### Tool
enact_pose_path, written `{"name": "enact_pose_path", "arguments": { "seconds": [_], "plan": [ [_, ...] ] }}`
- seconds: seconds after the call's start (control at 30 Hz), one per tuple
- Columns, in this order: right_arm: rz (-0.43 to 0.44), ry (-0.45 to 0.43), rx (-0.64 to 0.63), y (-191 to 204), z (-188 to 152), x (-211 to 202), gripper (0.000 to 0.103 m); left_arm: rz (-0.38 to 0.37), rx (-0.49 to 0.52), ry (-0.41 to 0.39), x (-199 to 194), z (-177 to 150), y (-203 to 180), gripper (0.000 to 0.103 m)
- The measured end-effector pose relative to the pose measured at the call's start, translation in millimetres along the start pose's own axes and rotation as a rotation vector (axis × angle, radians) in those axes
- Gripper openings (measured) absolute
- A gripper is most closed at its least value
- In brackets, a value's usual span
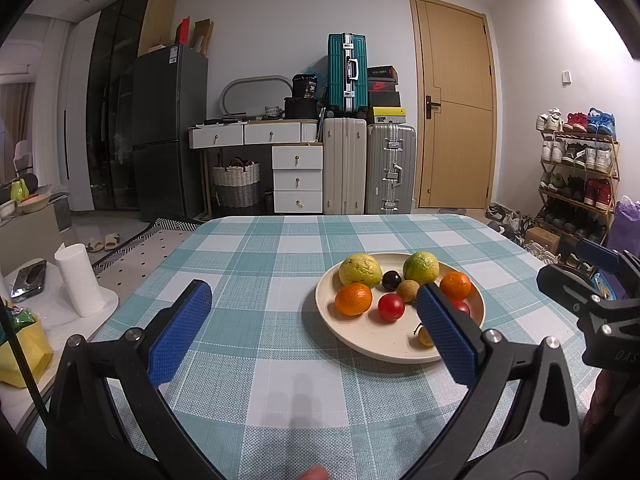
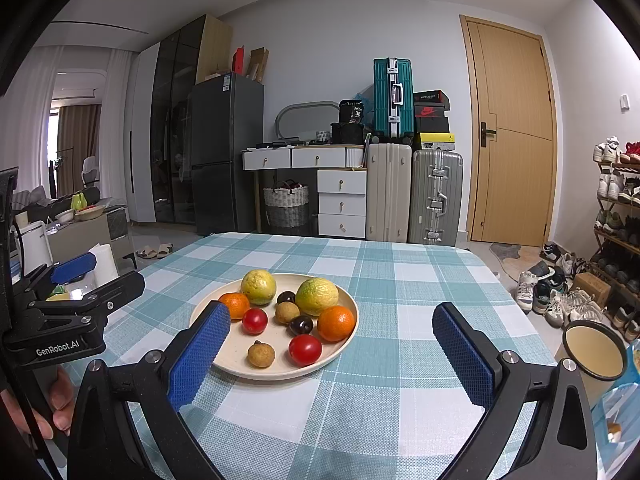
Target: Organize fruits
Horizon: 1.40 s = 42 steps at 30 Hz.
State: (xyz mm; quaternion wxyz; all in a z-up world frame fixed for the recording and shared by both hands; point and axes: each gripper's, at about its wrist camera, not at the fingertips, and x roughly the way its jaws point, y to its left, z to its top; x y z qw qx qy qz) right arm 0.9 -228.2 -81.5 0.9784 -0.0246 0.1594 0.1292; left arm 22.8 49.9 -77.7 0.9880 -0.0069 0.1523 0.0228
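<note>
checkered table (image 2: 400, 280), fruit plate (image 2: 224, 364) on top

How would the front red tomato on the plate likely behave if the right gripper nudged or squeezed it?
The tomato looks round and glossy, so it would probably roll across the shallow plate when nudged. Its smooth skin may slip against the open right gripper, and it likely bruises under a hard squeeze.

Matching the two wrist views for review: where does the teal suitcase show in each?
Left wrist: teal suitcase upper centre, atop the pale suitcase.
Right wrist: teal suitcase upper centre-right, same stack.
Shared landmark: wooden door to its right in both.
</note>
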Motion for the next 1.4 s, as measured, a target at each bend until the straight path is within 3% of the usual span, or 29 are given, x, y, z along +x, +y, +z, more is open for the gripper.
{"name": "enact_pose_path", "arguments": {
  "seconds": [1.4],
  "plan": [
    [0.000,0.000,0.000,-0.5,0.4,-0.4,0.103,-0.024,0.009,0.000,-1.7,-0.7,-3.4,0.102]
  ]
}}
